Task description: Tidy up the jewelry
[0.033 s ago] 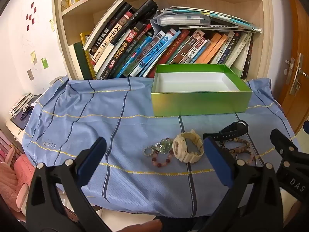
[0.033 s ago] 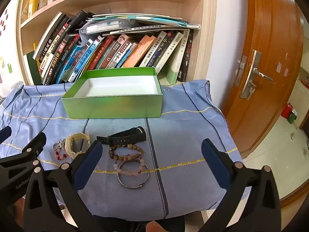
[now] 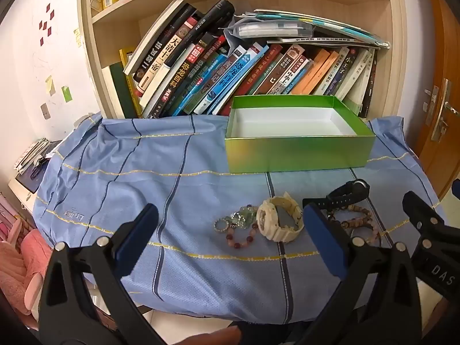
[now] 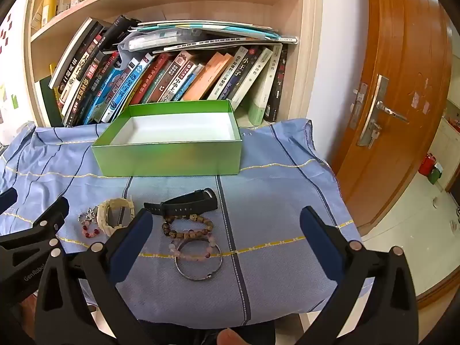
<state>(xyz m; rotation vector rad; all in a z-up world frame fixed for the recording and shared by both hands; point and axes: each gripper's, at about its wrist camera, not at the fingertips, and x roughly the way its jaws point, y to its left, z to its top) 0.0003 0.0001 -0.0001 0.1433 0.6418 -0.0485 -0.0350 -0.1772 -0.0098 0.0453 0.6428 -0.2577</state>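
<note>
Nothing moved; green box (image 4: 169, 155) empty.

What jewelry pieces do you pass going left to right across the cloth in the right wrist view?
Red bead bracelet → cream watch → black watch. The brown bead bracelet, pink bead bracelet and metal bangle overlap below it, so they are left out.

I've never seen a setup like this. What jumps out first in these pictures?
Probably the empty green box, open at the back of the blue cloth below leaning books. Nearer lie a cream watch, black watch and beaded bracelets, with two open black grippers framing them.
</note>
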